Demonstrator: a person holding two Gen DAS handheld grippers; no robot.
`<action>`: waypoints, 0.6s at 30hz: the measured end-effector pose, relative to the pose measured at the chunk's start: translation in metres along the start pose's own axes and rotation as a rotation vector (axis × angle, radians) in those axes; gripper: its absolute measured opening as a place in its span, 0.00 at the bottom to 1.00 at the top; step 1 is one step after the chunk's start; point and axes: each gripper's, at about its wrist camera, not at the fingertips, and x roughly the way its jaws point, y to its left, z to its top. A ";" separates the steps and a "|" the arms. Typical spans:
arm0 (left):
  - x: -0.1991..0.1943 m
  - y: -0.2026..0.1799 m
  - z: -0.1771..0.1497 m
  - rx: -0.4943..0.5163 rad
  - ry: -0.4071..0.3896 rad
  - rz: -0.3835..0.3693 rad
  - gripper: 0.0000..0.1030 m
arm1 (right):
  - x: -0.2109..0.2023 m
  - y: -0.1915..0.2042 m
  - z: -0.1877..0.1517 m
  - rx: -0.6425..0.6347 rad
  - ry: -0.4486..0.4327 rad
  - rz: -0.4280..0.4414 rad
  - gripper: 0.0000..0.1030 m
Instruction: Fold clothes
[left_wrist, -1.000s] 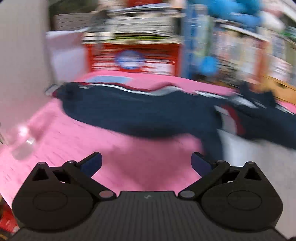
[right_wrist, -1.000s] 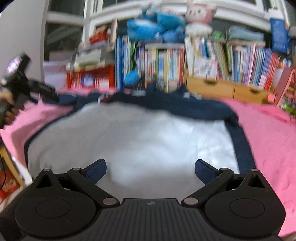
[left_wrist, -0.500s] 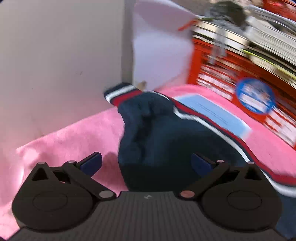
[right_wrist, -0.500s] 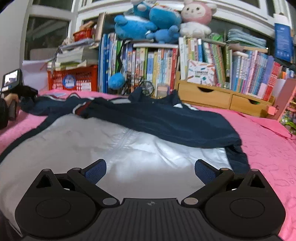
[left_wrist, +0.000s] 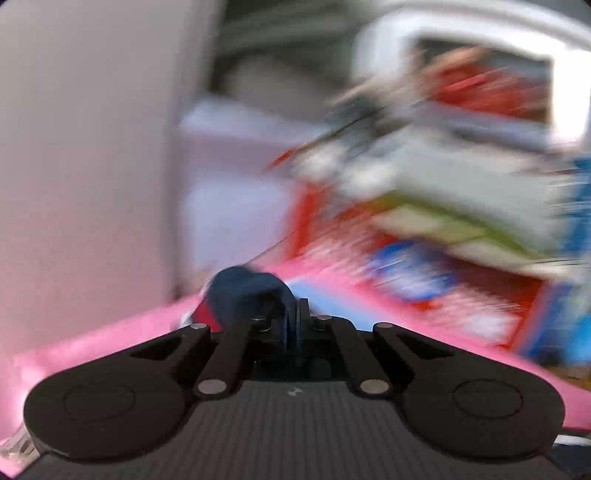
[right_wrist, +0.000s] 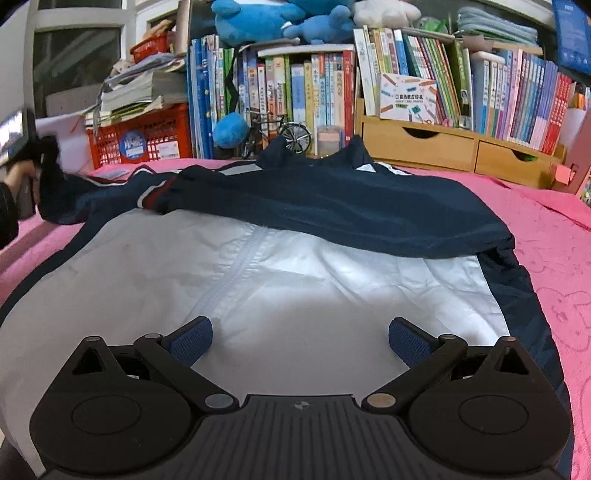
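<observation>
A navy and white zip jacket (right_wrist: 280, 273) lies spread on the pink blanket (right_wrist: 554, 236). One navy sleeve lies folded across its chest. The other sleeve (right_wrist: 110, 192) stretches to the far left. My left gripper (left_wrist: 293, 321) is shut on that sleeve's navy cuff (left_wrist: 243, 291), which bunches above the closed fingers. In the right wrist view the left gripper (right_wrist: 26, 162) shows at the far left, holding the sleeve end. My right gripper (right_wrist: 300, 339) is open and empty, hovering low over the jacket's white lower front.
A red crate (right_wrist: 144, 136) with stacked papers stands at the back left, next to a white wall (left_wrist: 81, 147). A bookshelf (right_wrist: 332, 85) with plush toys and wooden drawers (right_wrist: 454, 147) lines the back edge. The left wrist view is heavily blurred.
My left gripper went from open near the sleeve end to shut on the cuff, and is moving fast. My right gripper stayed open over the jacket's white part.
</observation>
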 end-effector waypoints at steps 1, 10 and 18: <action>-0.020 -0.021 0.003 0.045 -0.039 -0.083 0.04 | 0.000 0.000 0.000 0.003 0.001 0.001 1.00; -0.131 -0.199 -0.082 0.536 0.141 -0.688 0.42 | -0.002 -0.008 -0.001 0.049 -0.025 0.029 1.00; -0.184 -0.143 -0.115 0.582 0.156 -0.719 0.91 | -0.013 -0.033 0.017 0.186 -0.055 0.096 1.00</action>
